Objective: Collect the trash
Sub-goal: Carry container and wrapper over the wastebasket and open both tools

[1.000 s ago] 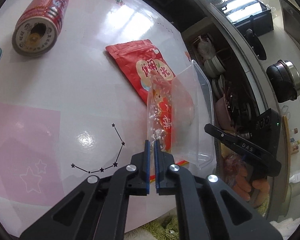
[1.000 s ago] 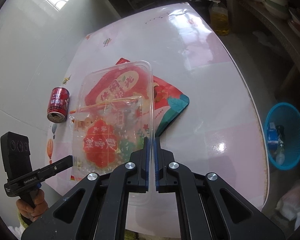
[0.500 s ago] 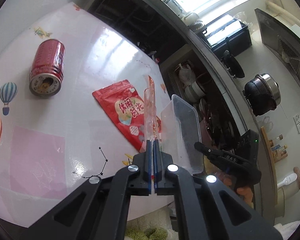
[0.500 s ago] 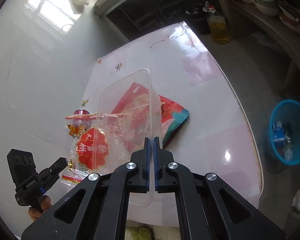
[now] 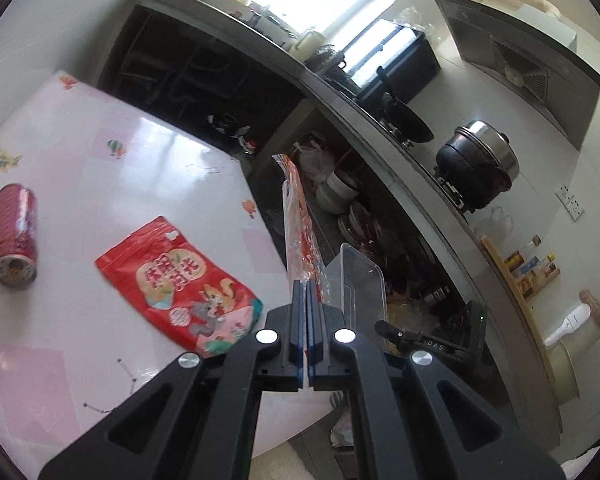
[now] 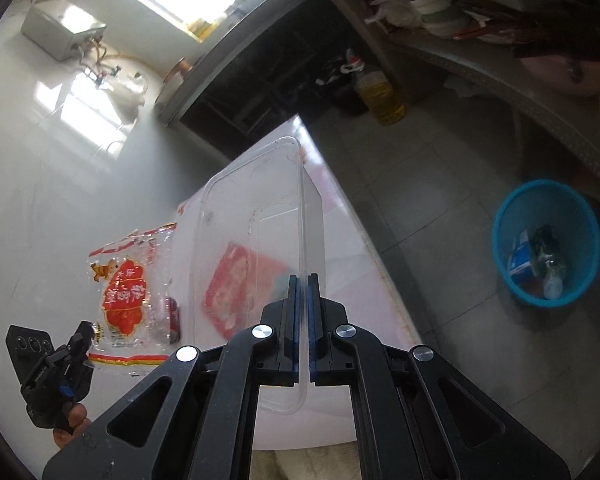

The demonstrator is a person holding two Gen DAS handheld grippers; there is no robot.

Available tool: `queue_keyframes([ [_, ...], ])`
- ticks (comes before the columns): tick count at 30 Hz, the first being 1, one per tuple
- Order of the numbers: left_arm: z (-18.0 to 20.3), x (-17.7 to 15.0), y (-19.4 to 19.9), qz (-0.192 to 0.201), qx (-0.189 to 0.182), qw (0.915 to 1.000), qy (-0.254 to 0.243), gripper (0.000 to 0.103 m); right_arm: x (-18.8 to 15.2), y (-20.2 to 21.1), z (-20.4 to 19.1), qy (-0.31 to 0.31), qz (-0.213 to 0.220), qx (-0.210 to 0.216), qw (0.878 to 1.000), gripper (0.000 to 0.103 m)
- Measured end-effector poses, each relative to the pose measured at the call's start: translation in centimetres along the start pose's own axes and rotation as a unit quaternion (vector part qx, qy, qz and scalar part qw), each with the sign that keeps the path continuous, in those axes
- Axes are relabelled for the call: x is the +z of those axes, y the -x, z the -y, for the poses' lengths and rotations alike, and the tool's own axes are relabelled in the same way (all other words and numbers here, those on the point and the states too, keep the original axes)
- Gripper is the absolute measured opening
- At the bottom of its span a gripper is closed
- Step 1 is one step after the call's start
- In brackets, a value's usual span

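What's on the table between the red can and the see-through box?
The red snack pouch lies flat there, shown in the left wrist view, between the red can and the see-through box that the right gripper holds.

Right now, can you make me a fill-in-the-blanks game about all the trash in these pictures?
1. The left gripper is shut on a clear plastic ____ with red print.
2. The right gripper pinches the rim of a clear plastic ____.
3. The red drink can lies on its ____ on the white table.
4. The round waste basket on the floor is coloured ____.

Missing words: wrapper; box; side; blue
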State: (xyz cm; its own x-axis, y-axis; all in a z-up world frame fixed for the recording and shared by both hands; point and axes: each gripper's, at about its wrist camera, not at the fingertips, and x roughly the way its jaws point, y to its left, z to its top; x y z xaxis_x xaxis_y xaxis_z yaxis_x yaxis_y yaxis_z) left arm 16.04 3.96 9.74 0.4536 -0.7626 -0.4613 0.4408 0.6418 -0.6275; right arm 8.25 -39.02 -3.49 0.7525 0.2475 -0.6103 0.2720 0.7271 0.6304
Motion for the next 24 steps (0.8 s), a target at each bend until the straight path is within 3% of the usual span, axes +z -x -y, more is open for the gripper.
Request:
queue_keyframes([
  [4, 4.8, 0.9, -5.0, -0.041, -0.022, 0.9976, -0.052, 0.000, 0.2, 3.8, 6.2, -0.058, 0.049, -0.062, 0.995, 0.002],
  [7, 8.2, 0.9, -9.6, -0.080, -0.026, 0.9929, -0.084, 0.000, -0.2, 5.8, 10.8, -0.093, 0.079, -0.130, 0.984, 0.002],
  [13, 14.4, -0.9, -21.5, -0.175, 0.009, 0.9727, -0.151, 0.000, -1.1, 5.8, 18.8, -0.161, 0.084, -0.223, 0.958, 0.002],
  [19, 17.0, -6.0, -35.2, -0.287, 0.085, 0.9311, -0.208, 0.000, -2.6, 1.5, 25.6, -0.205, 0.048, -0.275, 0.938, 0.002],
  [24, 17.1, -11.0, -45.4, -0.355, 0.156, 0.8840, -0.262, 0.000, -2.9, -2.8, 29.5, -0.216, 0.016, -0.324, 0.921, 0.002],
])
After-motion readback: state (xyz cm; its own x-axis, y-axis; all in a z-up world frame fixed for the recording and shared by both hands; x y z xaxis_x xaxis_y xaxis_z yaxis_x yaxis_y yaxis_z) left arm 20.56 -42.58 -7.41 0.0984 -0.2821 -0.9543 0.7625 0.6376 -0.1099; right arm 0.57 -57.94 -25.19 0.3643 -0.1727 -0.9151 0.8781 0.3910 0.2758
